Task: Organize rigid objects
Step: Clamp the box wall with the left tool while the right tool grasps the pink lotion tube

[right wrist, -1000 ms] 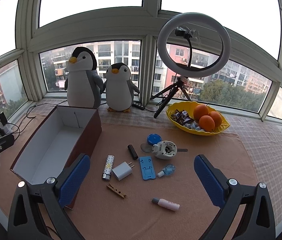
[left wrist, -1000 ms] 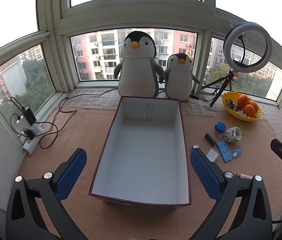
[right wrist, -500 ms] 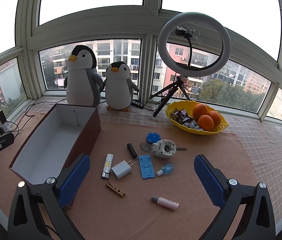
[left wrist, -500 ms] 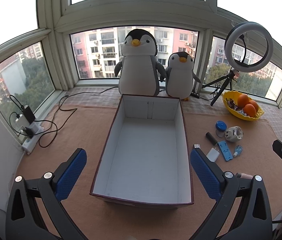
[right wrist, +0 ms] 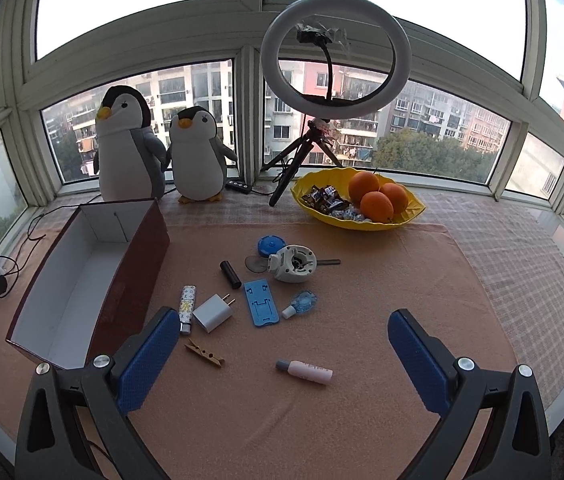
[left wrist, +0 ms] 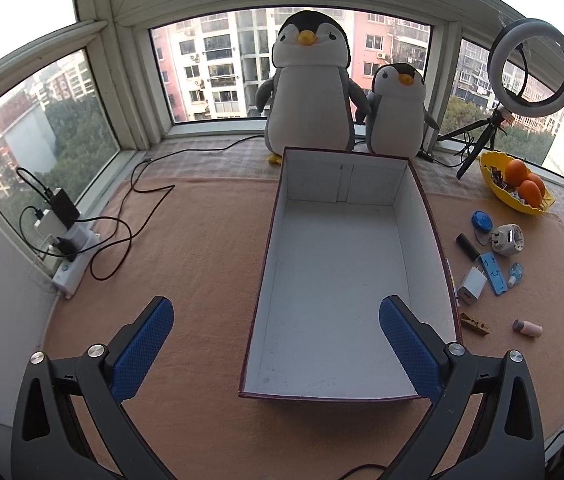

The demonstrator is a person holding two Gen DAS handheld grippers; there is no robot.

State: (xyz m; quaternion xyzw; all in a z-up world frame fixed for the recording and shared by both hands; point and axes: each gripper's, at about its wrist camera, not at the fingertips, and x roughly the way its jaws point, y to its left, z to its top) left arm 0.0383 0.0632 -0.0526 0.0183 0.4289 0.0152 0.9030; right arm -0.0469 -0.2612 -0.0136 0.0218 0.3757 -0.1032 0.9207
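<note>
Left wrist view: a power strip (left wrist: 67,252) with tangled black cables sits by the window at far left, seen clearly only here. The left claw (left wrist: 276,338) hangs released, its blue pads wide apart, gripping nothing. Between and just past those pads lies the open box (left wrist: 346,280), dark red outside, white and bare inside. Behind the box stand a big plush penguin (left wrist: 310,88) and a small plush penguin (left wrist: 398,112). Right of the box, the small items look tiny and bunched together.

Right wrist view: the same items spread out plainly on the peach cloth covering the desk (right wrist: 362,420). The right claw (right wrist: 278,356) is also released and empty, hovering above the cloth. From left to right ahead of it: a patterned lighter (right wrist: 187,308) near the box wall, a wooden clothespin (right wrist: 204,353) just beside the left pad, a white charger plug (right wrist: 213,312), a black cylinder (right wrist: 230,274), a blue phone stand (right wrist: 260,303), a small clear blue bottle (right wrist: 300,304) and a white round adapter (right wrist: 294,263). A pink tube (right wrist: 304,371) lies between the pads, nearest the claw. Further back sit a yellow fruit bowl (right wrist: 410,216) holding oranges and a ring light (right wrist: 336,52) on its tripod.
</note>
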